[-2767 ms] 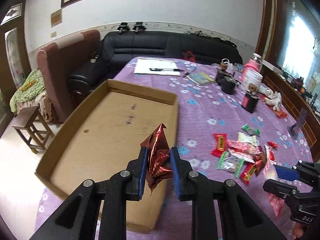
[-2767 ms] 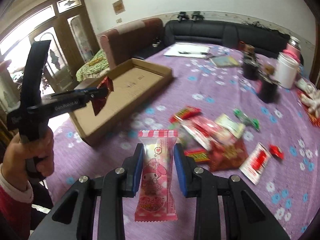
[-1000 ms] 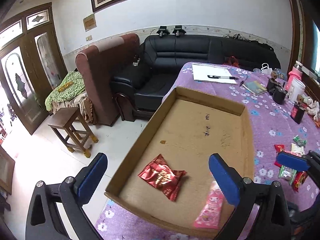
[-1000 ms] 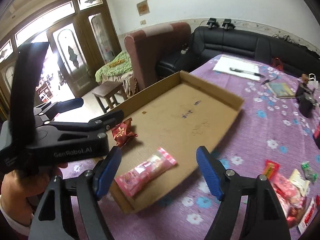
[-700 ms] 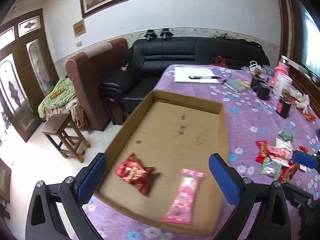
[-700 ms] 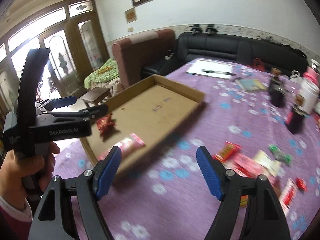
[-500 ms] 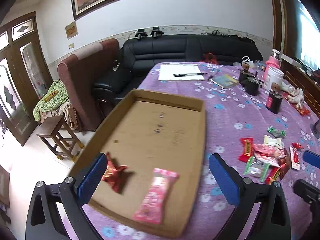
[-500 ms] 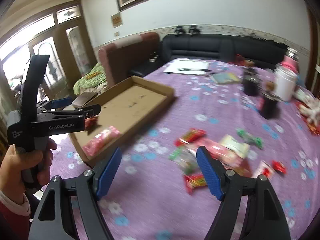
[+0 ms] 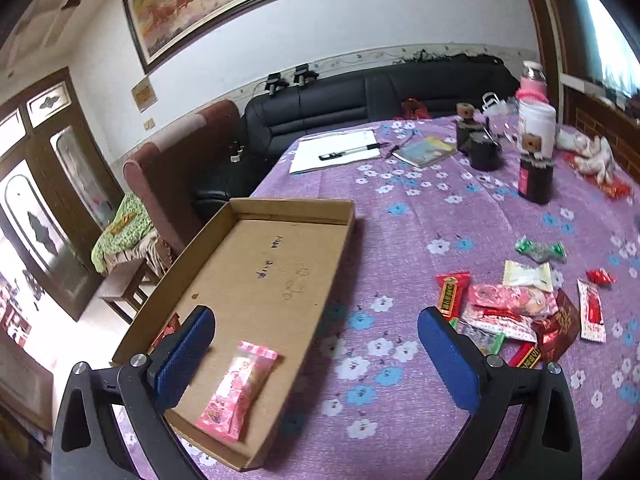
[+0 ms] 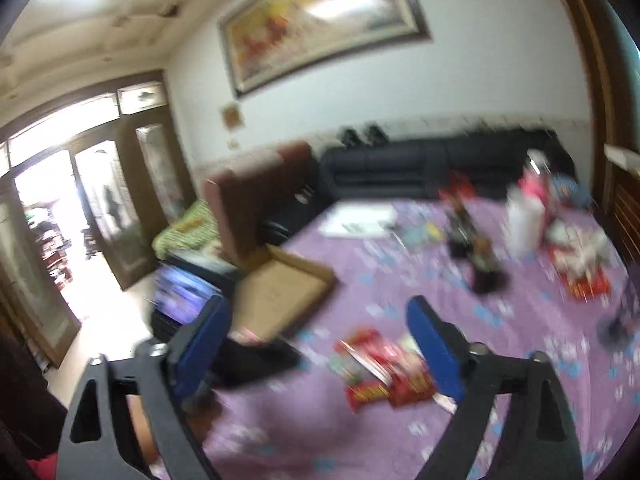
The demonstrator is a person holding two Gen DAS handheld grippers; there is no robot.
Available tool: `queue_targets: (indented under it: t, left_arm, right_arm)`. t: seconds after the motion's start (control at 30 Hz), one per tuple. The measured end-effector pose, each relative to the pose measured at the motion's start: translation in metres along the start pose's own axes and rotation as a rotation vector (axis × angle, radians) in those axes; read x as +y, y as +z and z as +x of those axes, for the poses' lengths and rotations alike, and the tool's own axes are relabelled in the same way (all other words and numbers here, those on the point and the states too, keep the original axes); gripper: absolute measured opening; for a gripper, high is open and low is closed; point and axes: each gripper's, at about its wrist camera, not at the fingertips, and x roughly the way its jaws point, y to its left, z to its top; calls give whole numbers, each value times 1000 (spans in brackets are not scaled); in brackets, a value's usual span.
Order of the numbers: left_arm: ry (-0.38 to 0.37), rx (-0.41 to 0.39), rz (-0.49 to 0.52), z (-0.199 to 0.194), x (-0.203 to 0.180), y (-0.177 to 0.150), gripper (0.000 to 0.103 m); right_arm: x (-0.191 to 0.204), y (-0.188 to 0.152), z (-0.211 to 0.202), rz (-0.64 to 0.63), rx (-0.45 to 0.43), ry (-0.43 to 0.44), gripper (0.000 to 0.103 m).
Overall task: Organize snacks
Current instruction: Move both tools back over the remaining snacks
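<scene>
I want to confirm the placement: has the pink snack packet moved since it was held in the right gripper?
Yes. The pink snack packet now lies inside the cardboard tray, near its front edge, released.

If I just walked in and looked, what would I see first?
Probably the bright heap of snack packets on the purple flowered tablecloth, to the right of the left gripper. Next, the big flat cardboard tray on the left, with one pink candy packet lying in its near end. Both grippers' blue jaws stand wide open with nothing between them.
</scene>
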Motion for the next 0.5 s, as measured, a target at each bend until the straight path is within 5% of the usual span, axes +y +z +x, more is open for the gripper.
queue_targets:
  t: [0.2,0.37,0.5]
  left_arm:
    - [-89,23,-36,0,5,2,103]
    - [-279,52,-57,2,1,5,102]
    - [-319,44,29,2,-32,9,102]
  right_arm:
    - [20,14,-22,-115,-69,-38,94]
    - [-60,-25,-13,-71,37,-297,99]
    - [-140,-69,12,104,200,-344,99]
